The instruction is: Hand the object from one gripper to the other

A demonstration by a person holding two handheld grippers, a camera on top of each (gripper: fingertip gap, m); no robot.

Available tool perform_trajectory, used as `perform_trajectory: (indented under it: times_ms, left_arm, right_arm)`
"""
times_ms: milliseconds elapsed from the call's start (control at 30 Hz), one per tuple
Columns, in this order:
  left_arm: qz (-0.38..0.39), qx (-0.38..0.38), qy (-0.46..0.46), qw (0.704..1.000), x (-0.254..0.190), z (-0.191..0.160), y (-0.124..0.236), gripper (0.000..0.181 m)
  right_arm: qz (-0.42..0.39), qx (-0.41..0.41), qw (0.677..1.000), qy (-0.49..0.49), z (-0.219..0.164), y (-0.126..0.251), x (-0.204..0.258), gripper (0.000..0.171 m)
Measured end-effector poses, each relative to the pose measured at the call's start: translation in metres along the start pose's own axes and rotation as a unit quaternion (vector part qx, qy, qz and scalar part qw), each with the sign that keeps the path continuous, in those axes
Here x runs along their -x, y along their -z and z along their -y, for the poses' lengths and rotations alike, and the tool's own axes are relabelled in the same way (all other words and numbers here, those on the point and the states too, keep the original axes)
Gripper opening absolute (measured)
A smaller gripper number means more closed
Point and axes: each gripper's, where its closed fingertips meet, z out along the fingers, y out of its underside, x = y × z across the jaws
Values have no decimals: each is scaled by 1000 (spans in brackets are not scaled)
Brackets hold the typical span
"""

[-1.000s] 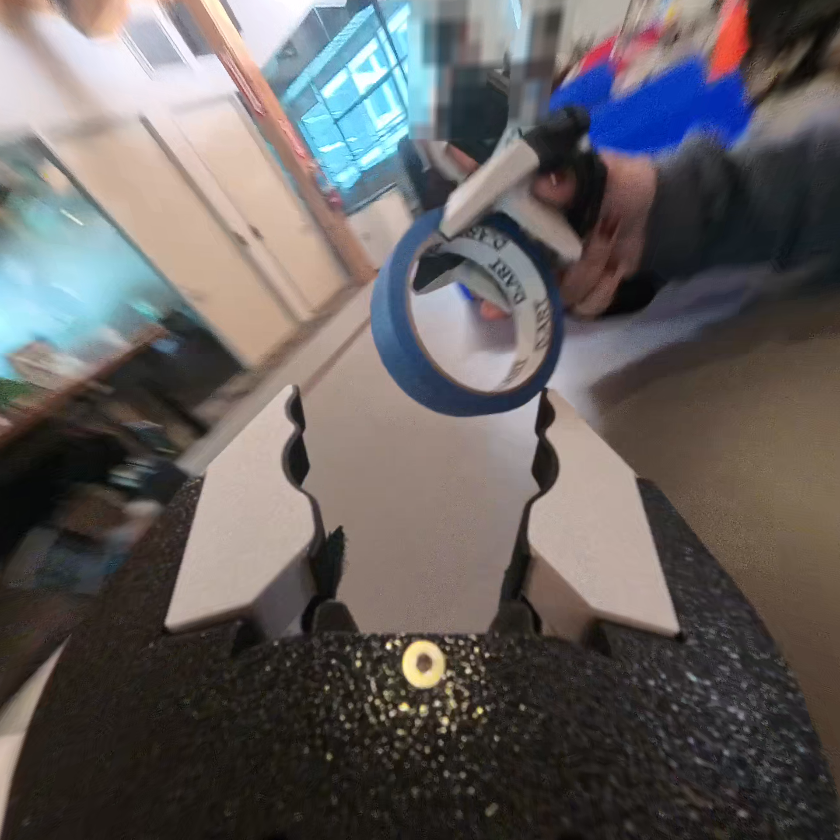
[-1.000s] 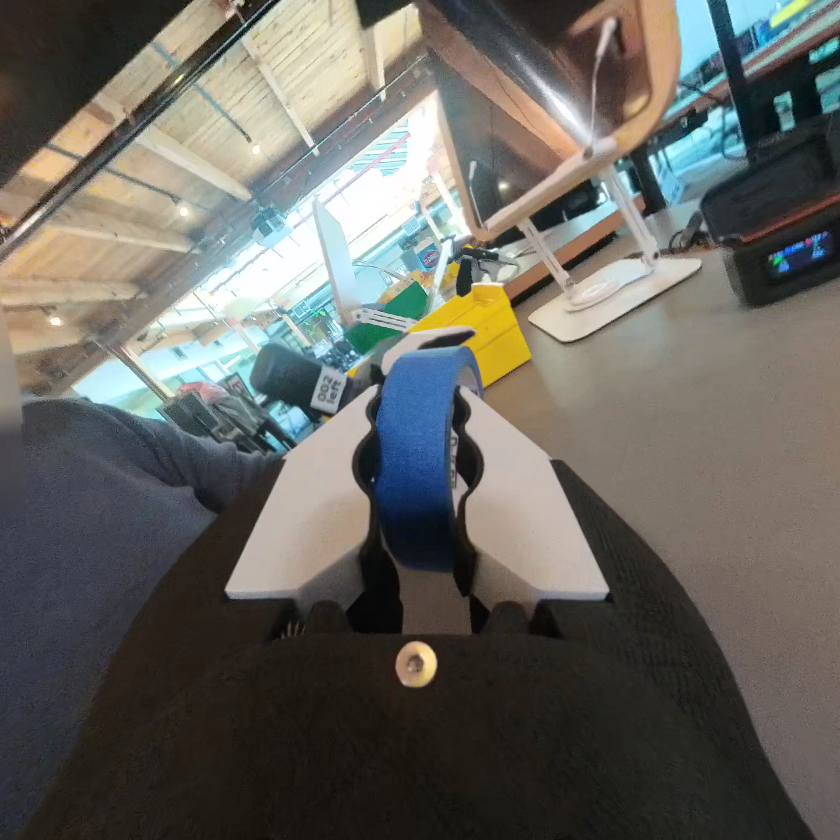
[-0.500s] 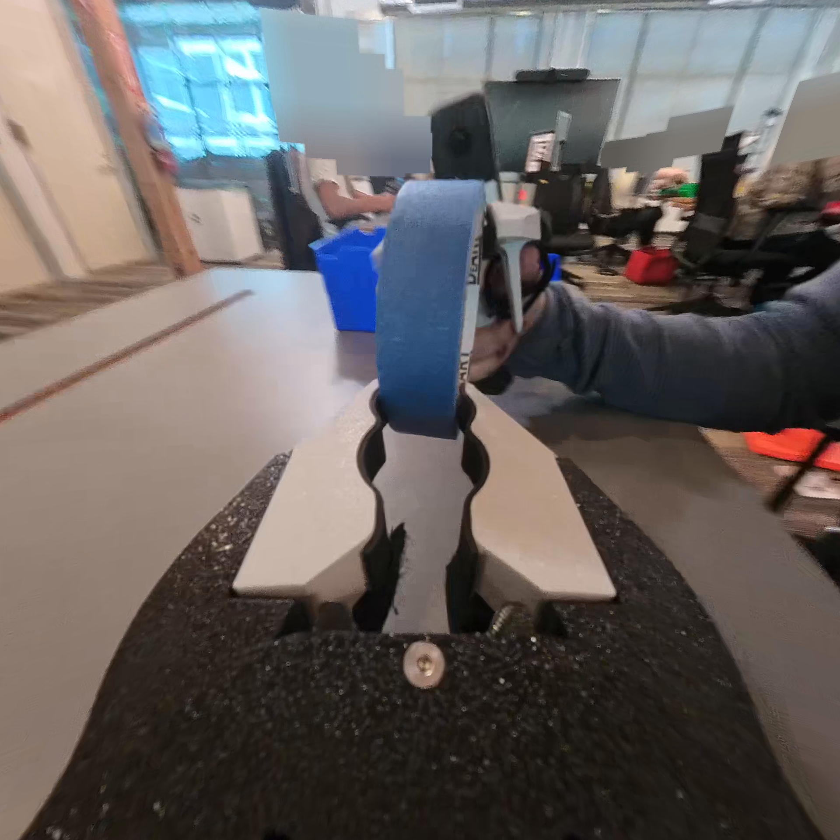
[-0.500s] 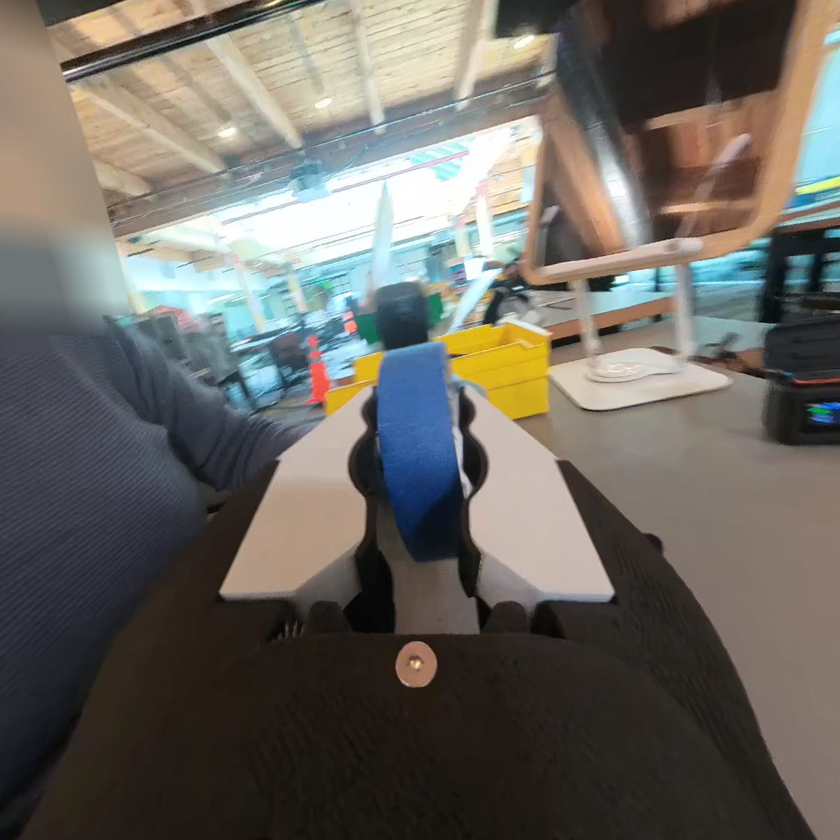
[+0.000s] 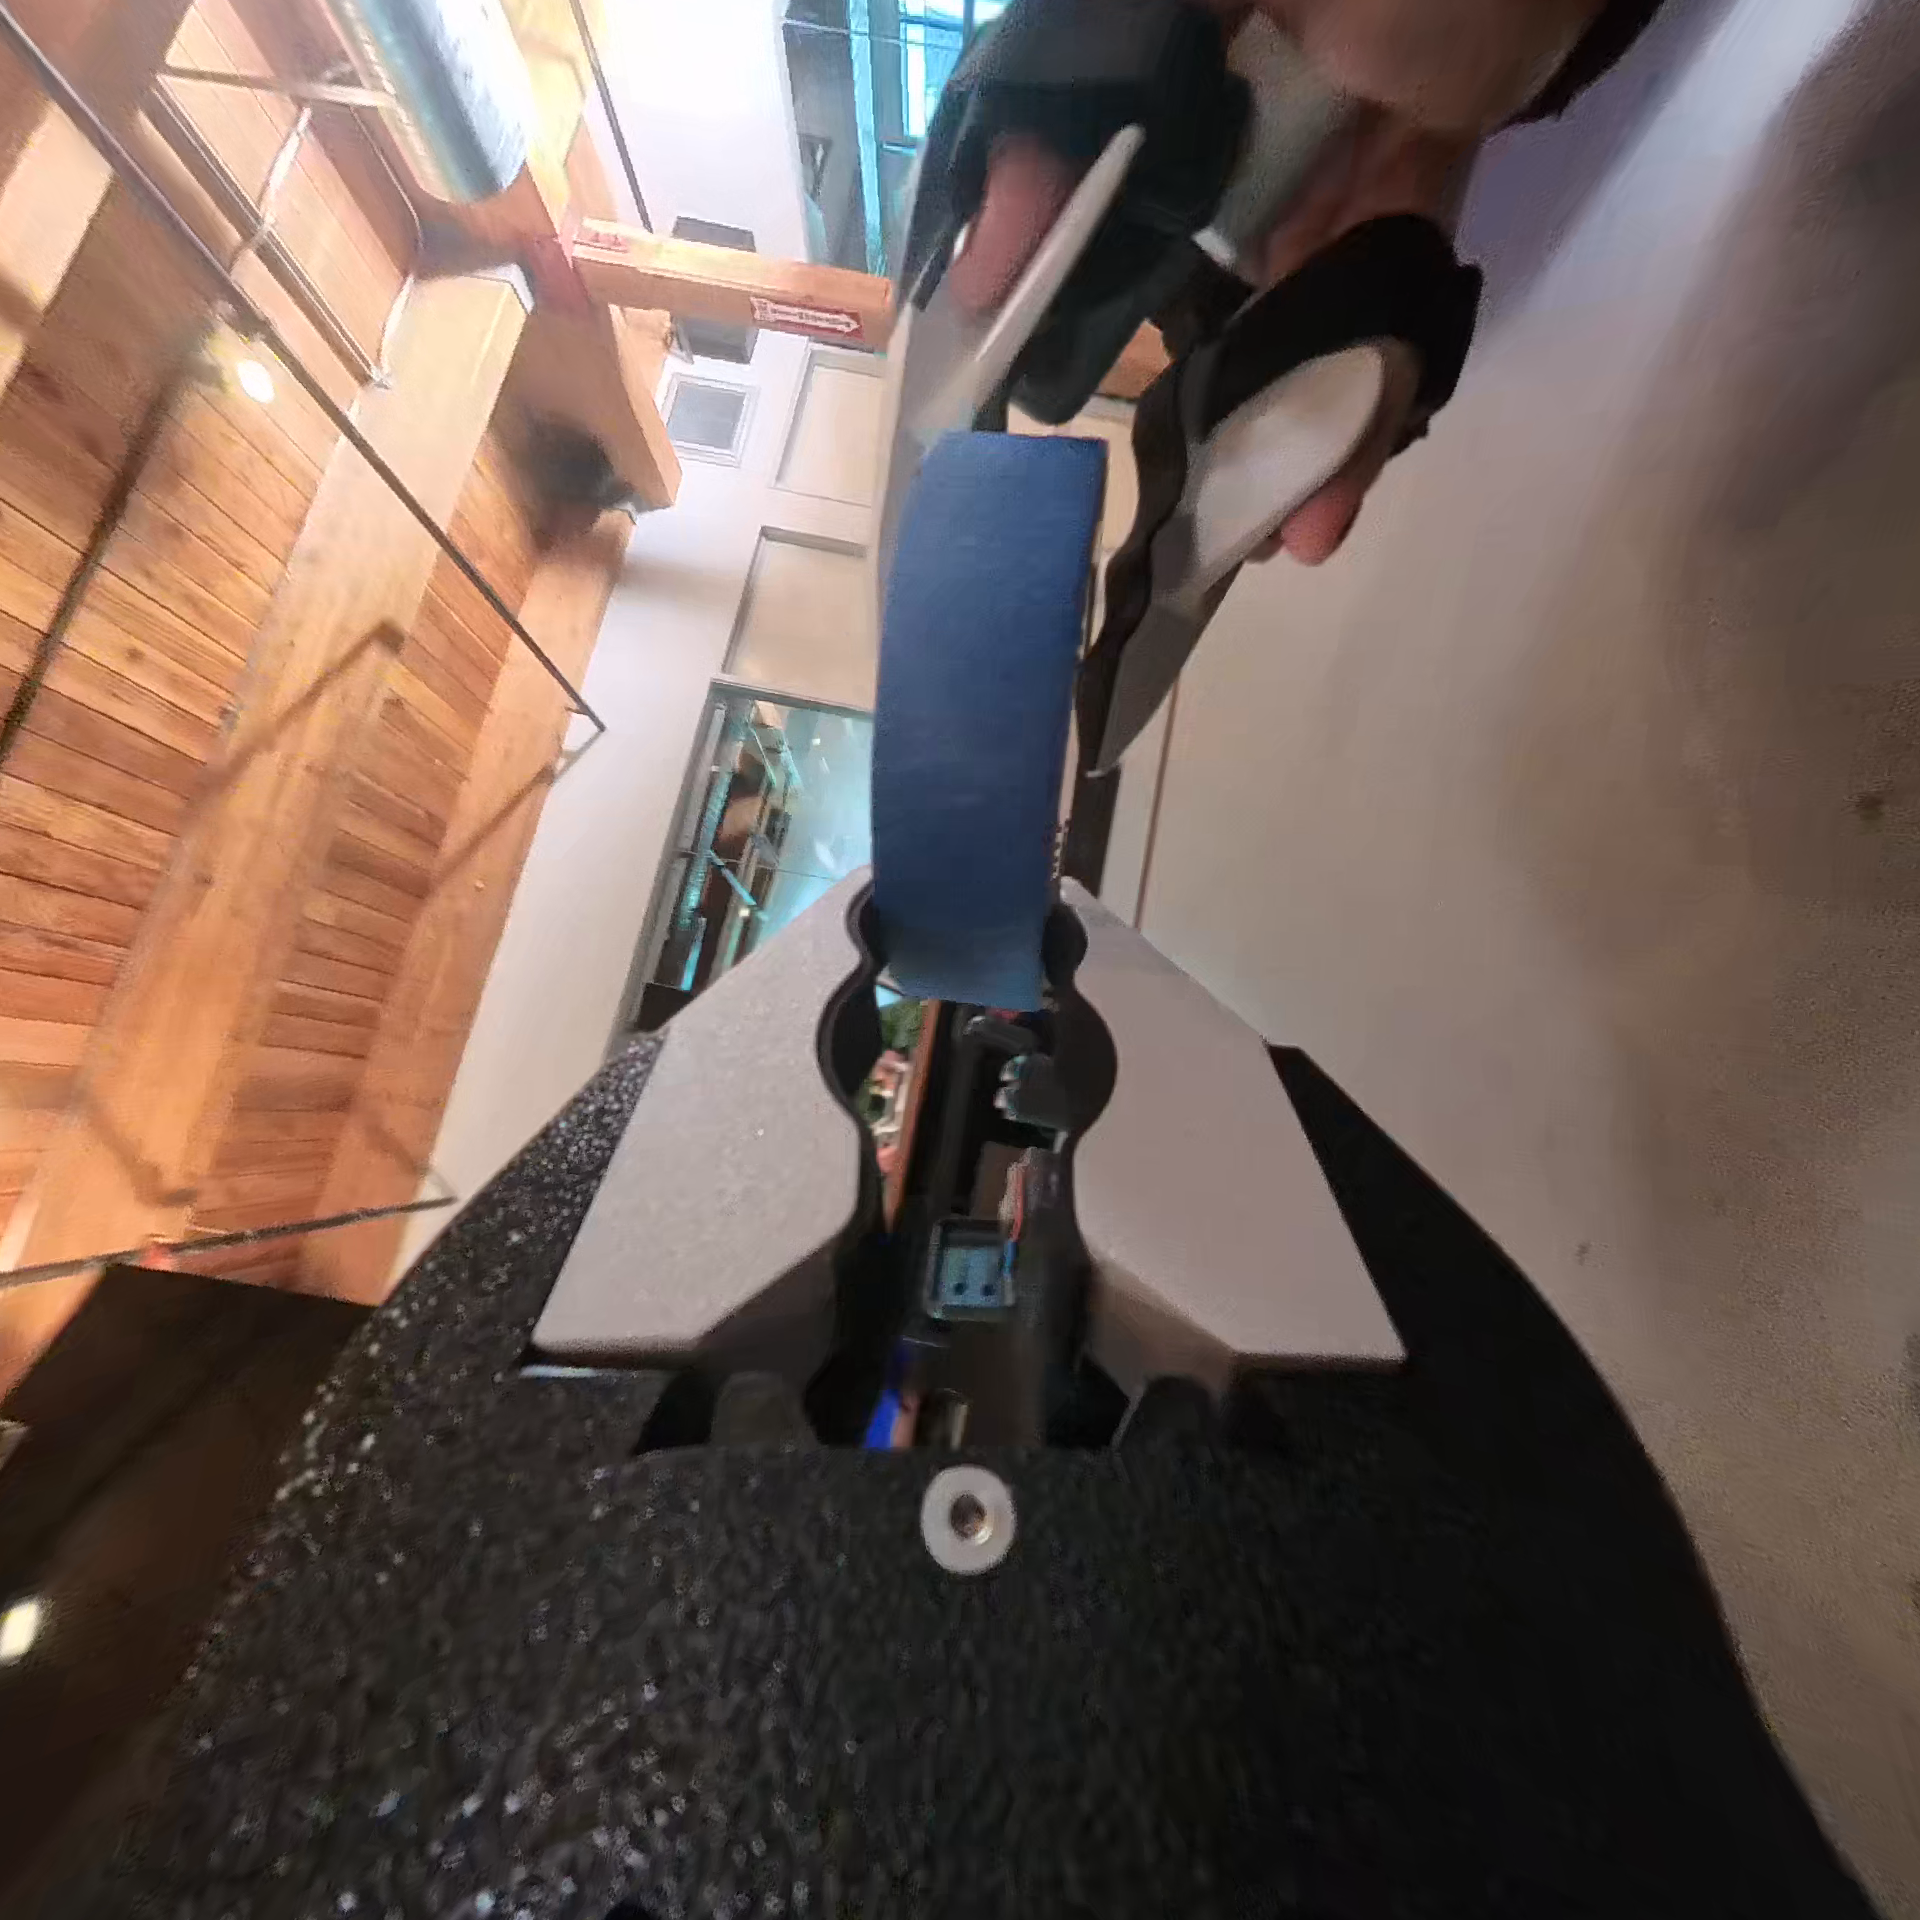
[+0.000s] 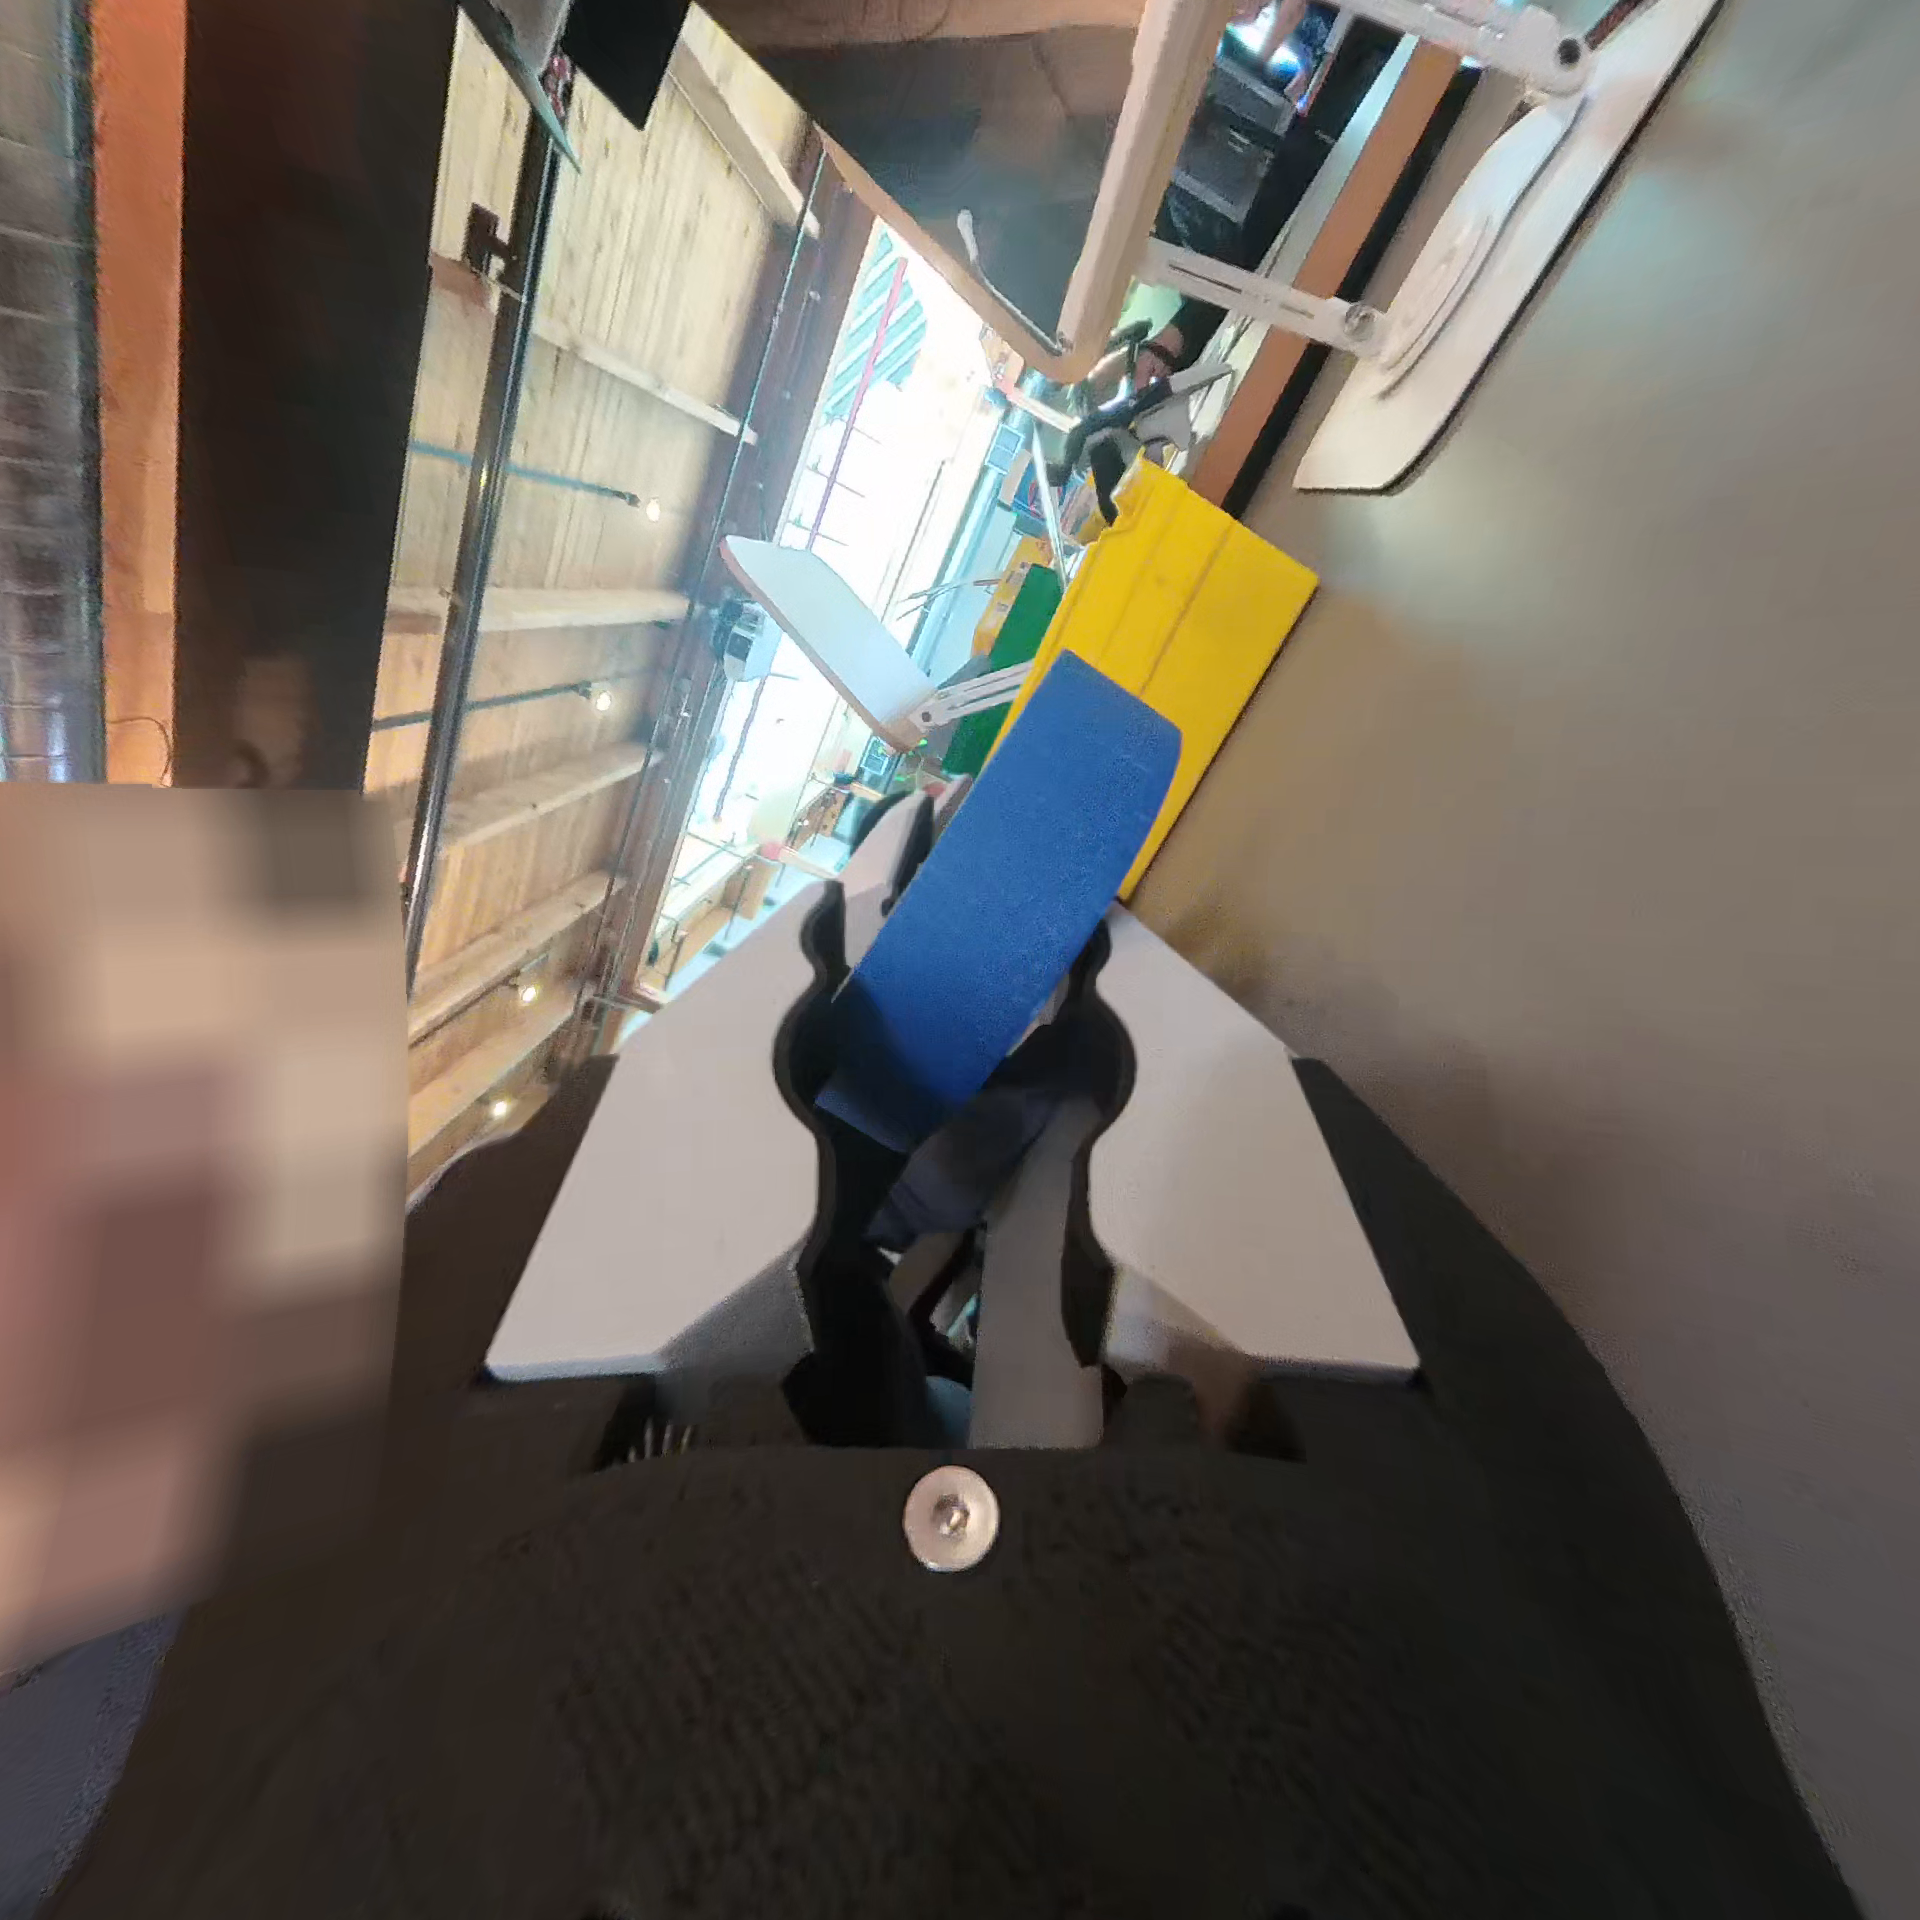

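A roll of blue tape (image 5: 977,707) stands edge-on between the tips of my left gripper (image 5: 961,925), which is shut on its near rim. My right gripper faces it from beyond, held by a hand. One of its fingers (image 5: 1247,488) stands off the roll's right side. In the right wrist view the tape (image 6: 1018,914) sits tilted in the gap of my right gripper (image 6: 966,914), whose jaws are spread wider than the roll. A grey finger of the left gripper (image 6: 1029,1278) shows through that gap.
Both views are rolled sideways, with the grey table (image 5: 1558,935) along the right edge; it also shows in the right wrist view (image 6: 1610,1039). A yellow bin (image 6: 1195,644) and a white stand base (image 6: 1455,312) sit on it farther off. The grippers are tip to tip, or close to it.
My left gripper came up open, then shut on the tape. The right jaws have since widened and the roll has tilted in them. Both grippers have rolled sideways.
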Motion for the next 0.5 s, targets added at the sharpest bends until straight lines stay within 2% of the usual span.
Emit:
perform_trajectory:
  times_ms: [67, 100, 167, 233, 300, 367, 433, 467, 500]
  left_arm:
    - [-35, -10, 79, 996, -5, 1, -2, 33]
    - [-63, -18, 136, 989, -9, 3, -2, 42]
    - [-119, -47, 242, 962, -14, 8, 0, 59]
    - [-171, -63, 362, 914, -16, 11, 2, 80]
    - [-197, -77, 480, 851, -8, 9, 1, 100]
    - [-231, -102, 584, 772, -1, 10, 3, 104]
    - [-274, -129, 649, 698, 1, 16, 8, 95]
    - [-283, -135, 660, 682, 2, 17, 9, 84]
    - [-277, -136, 658, 687, 2, 16, 9, 71]
  right_arm:
    - [-14, 4, 999, 34, 1, 1, -2, 38]
    - [-18, 0, 998, 55, 3, 2, -1, 34]
    - [-23, -9, 995, 96, 6, 3, 3, 28]
    - [-37, -7, 987, 154, 7, 5, 5, 26]
    - [-34, -3, 976, 214, 4, 6, 13, 24]
    - [-24, 14, 957, 290, -5, 4, 24, 24]
    - [-10, 22, 937, 349, -14, 0, 35, 24]
    - [-11, 27, 930, 365, -17, -2, 38, 24]
    - [-15, 32, 922, 386, -20, -4, 38, 24]
